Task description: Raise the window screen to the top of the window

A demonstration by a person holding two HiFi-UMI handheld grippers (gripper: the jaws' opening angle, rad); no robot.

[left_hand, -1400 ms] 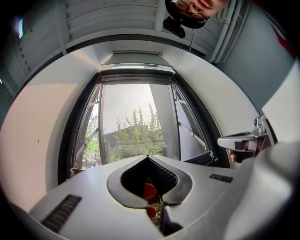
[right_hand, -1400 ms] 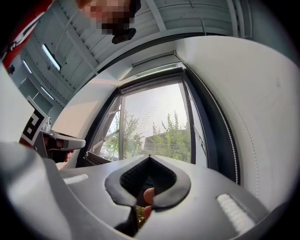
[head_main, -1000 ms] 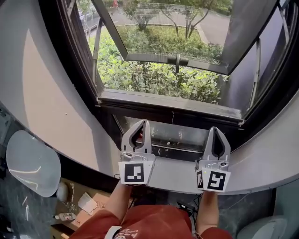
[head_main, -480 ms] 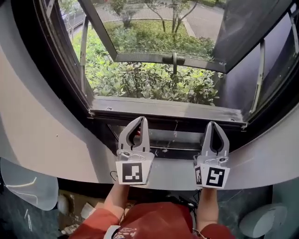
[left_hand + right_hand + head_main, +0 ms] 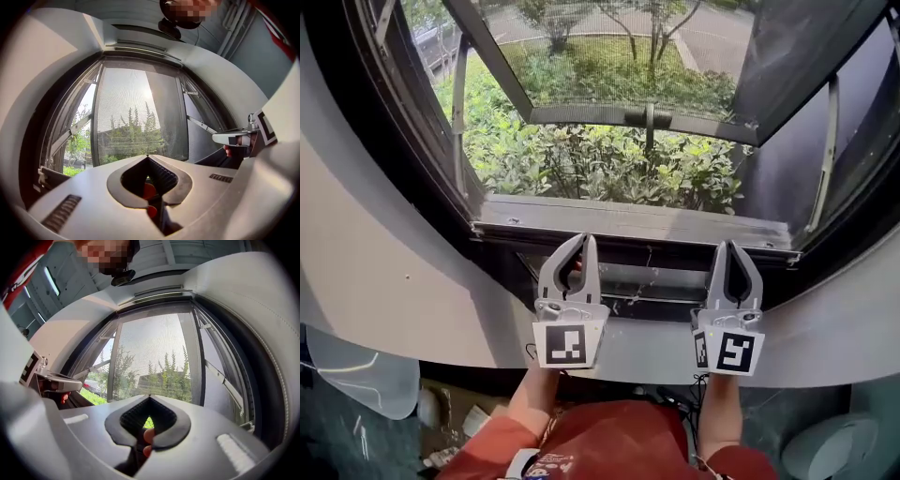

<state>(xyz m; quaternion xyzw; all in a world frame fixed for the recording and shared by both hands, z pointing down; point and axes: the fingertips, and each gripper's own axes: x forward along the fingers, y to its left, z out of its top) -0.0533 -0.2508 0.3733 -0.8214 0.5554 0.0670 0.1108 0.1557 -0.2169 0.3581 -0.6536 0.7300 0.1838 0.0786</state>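
Left tongs (image 5: 585, 238) and right tongs (image 5: 731, 245), tapered, neared the seemingly metal sill (image 5: 637, 221)

The left gripper (image 5: 584, 240) and the right gripper (image 5: 729, 247) are sitting side by side, well apart, over the near edge of the ledge (image 5: 431, 300). Their tips are reaching just short of the window sill (image 5: 628, 220), which is running across behind them. Beyond the sill, the window screen (image 5: 609, 56) is lying across the upper part of the opening, with a bar (image 5: 581, 114) running along its lower edge. Bushes (image 5: 600, 169) are showing outside between that bar and the sill.
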